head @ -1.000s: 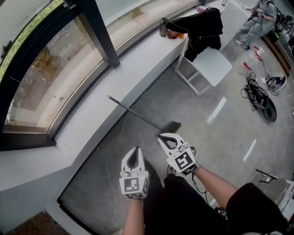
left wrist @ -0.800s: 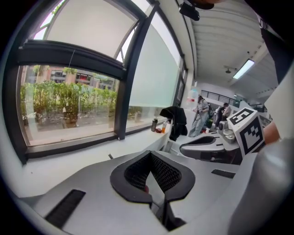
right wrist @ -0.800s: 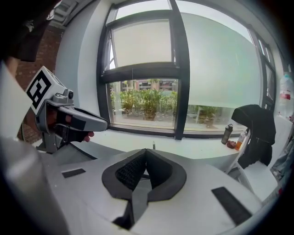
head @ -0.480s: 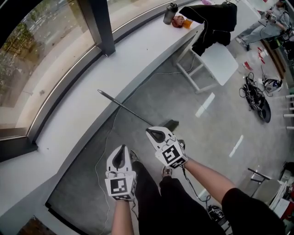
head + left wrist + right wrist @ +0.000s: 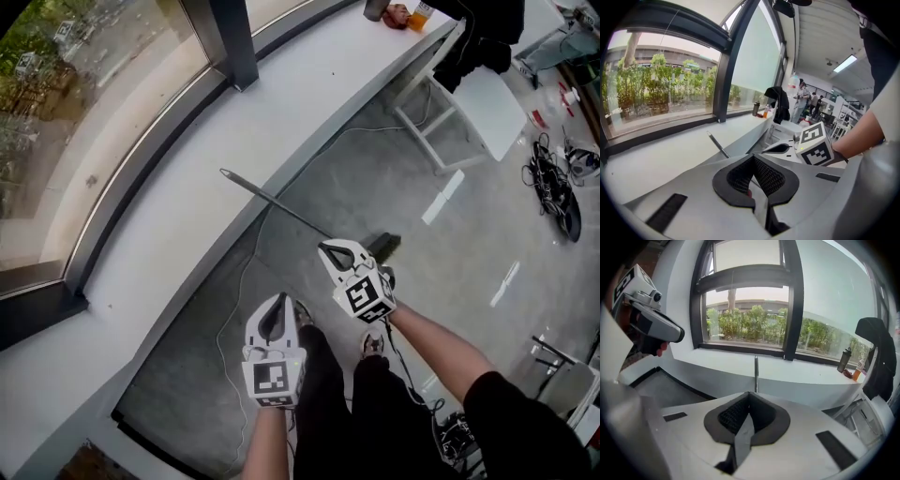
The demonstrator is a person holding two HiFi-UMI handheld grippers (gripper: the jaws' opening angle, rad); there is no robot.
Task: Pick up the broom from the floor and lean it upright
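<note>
The broom has a thin dark handle [image 5: 272,199] and a dark head [image 5: 385,246] that sits on the grey floor. Its handle tip shows against the white window ledge [image 5: 169,225] and stands nearly upright in the right gripper view [image 5: 756,373]. My right gripper [image 5: 330,249] is shut and empty, its tip just by the handle's lower end. My left gripper [image 5: 277,306] is shut and empty, lower left of it over the floor. In the left gripper view the handle [image 5: 717,146] rises beyond the shut jaws, with the right gripper [image 5: 780,149] alongside.
A white chair [image 5: 487,98] draped with a black jacket [image 5: 483,33] stands at the upper right, near a bottle [image 5: 376,8] on the ledge. Cables [image 5: 555,187] lie on the floor at the right, and a thin white cord [image 5: 246,281] runs along the ledge base. A dark window post [image 5: 234,42] rises behind.
Both grippers have sunk toward the floor and stayed shut. The broom has not moved; the right tip stays near its lower handle.
</note>
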